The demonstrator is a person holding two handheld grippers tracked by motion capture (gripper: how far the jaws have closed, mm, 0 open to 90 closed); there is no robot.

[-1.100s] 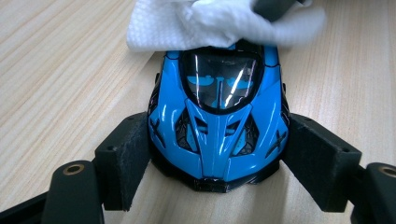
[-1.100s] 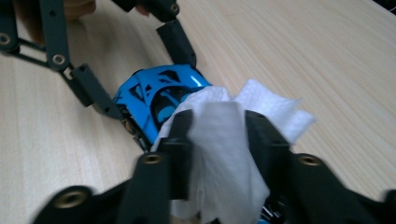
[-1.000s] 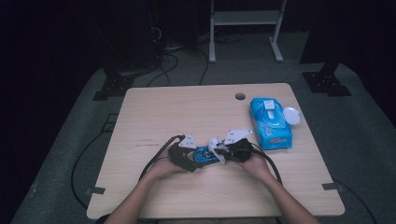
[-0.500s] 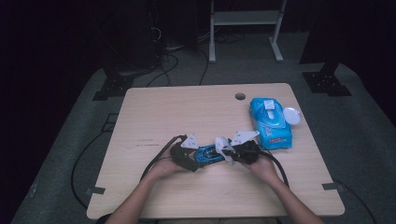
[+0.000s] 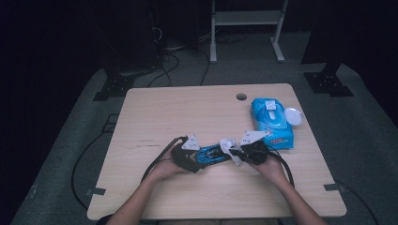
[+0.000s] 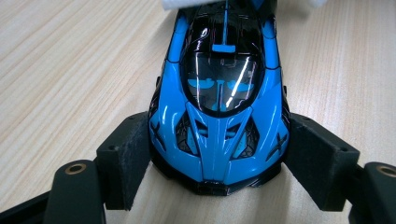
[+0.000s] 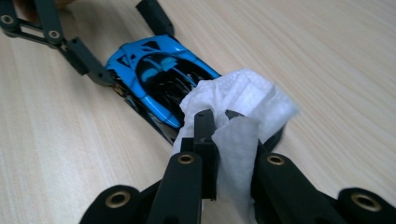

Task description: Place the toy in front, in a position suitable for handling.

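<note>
My right gripper (image 7: 219,135) has just been closing its jaws, and in the right gripper view they're clenched on the white wet wipe (image 7: 243,105), which bunches out past the tips. Compared w/ a sec ago in the high view, that hand has slid a bit toward the table's right edge, so the wipe now sits at the tail end of the blue toy car (image 5: 212,153) instead of over its middle. I read that as one wiping stroke along the roof about done (prob. more passes needed, can't judge how clean it is).

My left gripper (image 6: 217,161) hasn't budged: both pads (image 6: 122,158) press the car's front flanks, nose between them, pointing back at me, wheels on the wood. So car is pinned, not lifted.

Position: car lies lengthwise btw the two grippers, near the front edge of the table (image 5: 155,112), roughly mid-width. In the right gripper view the wipe overlaps the car's end nearest my right gripper; wipe touching bodywork there, I think. The blue wet-wipe pack (image 5: 272,123), lid flipped open, sits toward the right edge, close behind my right hand (image 5: 272,166).
</note>
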